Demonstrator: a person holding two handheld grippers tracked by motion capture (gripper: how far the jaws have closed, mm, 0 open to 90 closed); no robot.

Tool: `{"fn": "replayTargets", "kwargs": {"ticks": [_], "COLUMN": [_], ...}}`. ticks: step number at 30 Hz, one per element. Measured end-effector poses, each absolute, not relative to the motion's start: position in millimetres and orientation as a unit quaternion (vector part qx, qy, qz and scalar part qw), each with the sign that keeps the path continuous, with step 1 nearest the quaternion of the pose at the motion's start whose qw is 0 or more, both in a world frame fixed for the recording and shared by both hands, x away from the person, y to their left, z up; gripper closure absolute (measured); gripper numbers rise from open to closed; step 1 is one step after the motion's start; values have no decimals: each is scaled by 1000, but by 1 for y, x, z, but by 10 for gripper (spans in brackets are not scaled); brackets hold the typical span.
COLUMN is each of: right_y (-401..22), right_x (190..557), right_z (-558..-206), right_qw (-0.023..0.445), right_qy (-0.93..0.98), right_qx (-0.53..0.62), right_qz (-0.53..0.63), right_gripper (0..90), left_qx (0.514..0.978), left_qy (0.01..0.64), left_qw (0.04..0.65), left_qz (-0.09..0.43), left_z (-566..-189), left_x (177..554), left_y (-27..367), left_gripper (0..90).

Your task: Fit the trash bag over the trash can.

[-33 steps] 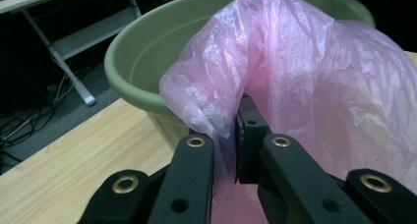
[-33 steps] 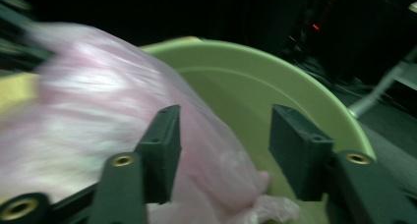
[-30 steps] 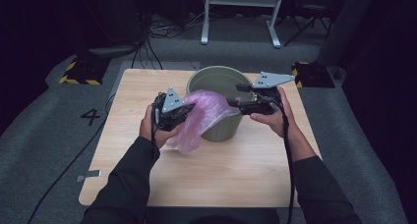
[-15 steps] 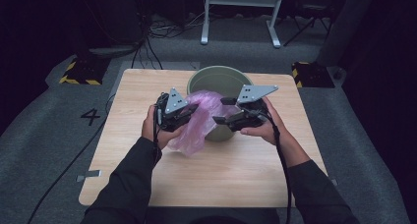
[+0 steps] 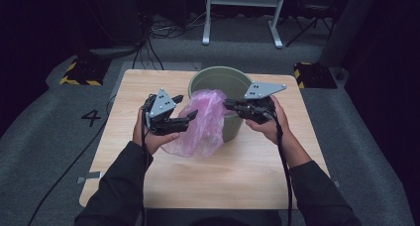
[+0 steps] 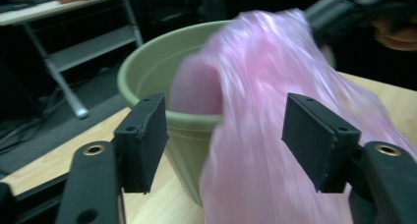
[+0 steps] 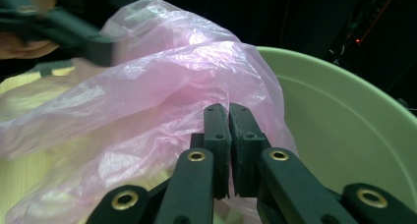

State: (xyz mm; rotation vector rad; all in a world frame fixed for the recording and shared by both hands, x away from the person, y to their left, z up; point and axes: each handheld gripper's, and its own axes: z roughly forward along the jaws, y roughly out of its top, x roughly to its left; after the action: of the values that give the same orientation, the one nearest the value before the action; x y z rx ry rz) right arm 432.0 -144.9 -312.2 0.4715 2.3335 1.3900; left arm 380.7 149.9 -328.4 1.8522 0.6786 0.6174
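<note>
Halfway through lining: pink bag draped over green bucket rim, mostly outside on worktop. Right tongs pinching bag; left tongs just opening, clamping nothing. Spreading left.

A pale wooden table lay beneath the left tongs and the right tongs, on grey carpet. Out to the left of the left tongs, a painted number 4 marked the carpet, and a strip of tape lay nearer the person on that same side. One yellow-and-black striped block sat beyond the left tongs, another beyond the right tongs. Well past both tongs stood a white metal stand, with dark cables tangled to its left.
</note>
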Motion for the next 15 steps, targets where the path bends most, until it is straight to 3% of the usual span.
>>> {"fn": "replayTargets", "kwargs": {"ticks": [15], "right_y": [-176], "right_x": [461], "right_z": [-315], "right_qw": [220], "right_qy": [816], "right_qx": [250], "right_qz": [472], "right_gripper": [871], "left_qx": [787], "left_qy": [241], "left_qw": [525], "left_qz": [217], "left_z": [-338], "left_x": [354], "left_y": [171], "left_gripper": [274]}}
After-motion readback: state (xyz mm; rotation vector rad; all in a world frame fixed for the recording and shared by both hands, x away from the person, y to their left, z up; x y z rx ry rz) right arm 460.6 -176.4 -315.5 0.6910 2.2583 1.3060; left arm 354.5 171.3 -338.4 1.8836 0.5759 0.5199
